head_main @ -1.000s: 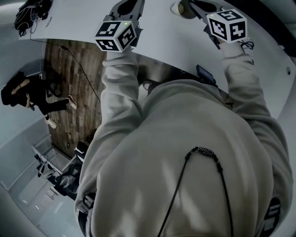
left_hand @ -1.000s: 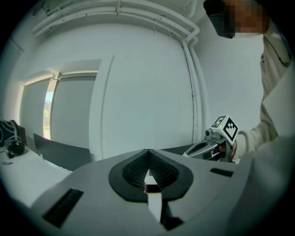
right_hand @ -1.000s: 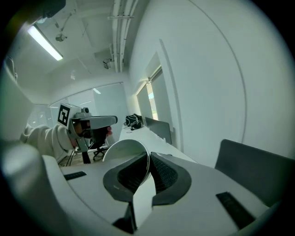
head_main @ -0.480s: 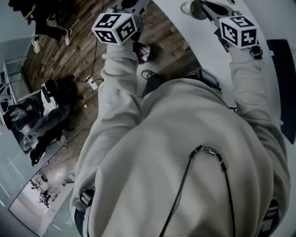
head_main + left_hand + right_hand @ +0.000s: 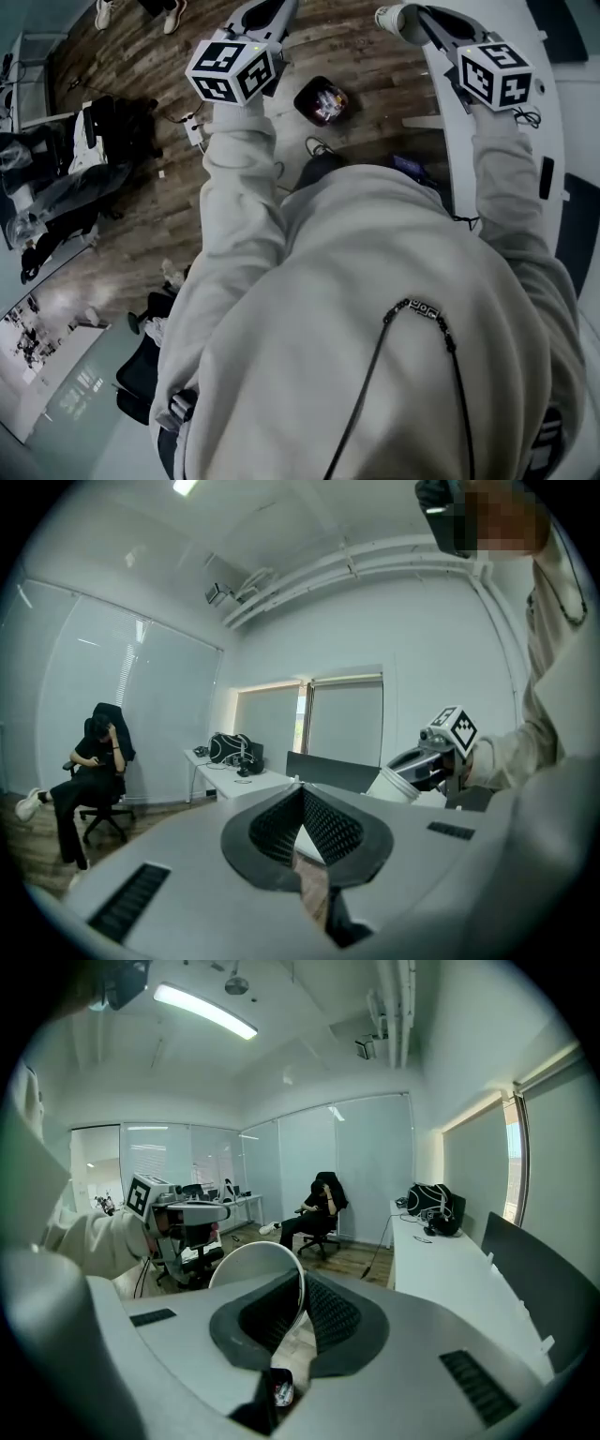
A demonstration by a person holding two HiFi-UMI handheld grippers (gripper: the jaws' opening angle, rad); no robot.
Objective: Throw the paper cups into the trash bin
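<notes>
Having swung round until the bin shows on the floor ahead, we pinch the cup by its rim in the right fingers, left fingers shut empty; let go this far aside, it would miss.

This is an office. A long white desk runs beneath blind-covered windows, with a black bag at the desk's far end. Just past that end a person sits on a wheeled office chair on wood-plank floor. Glass partitions stand beyond the desk.
</notes>
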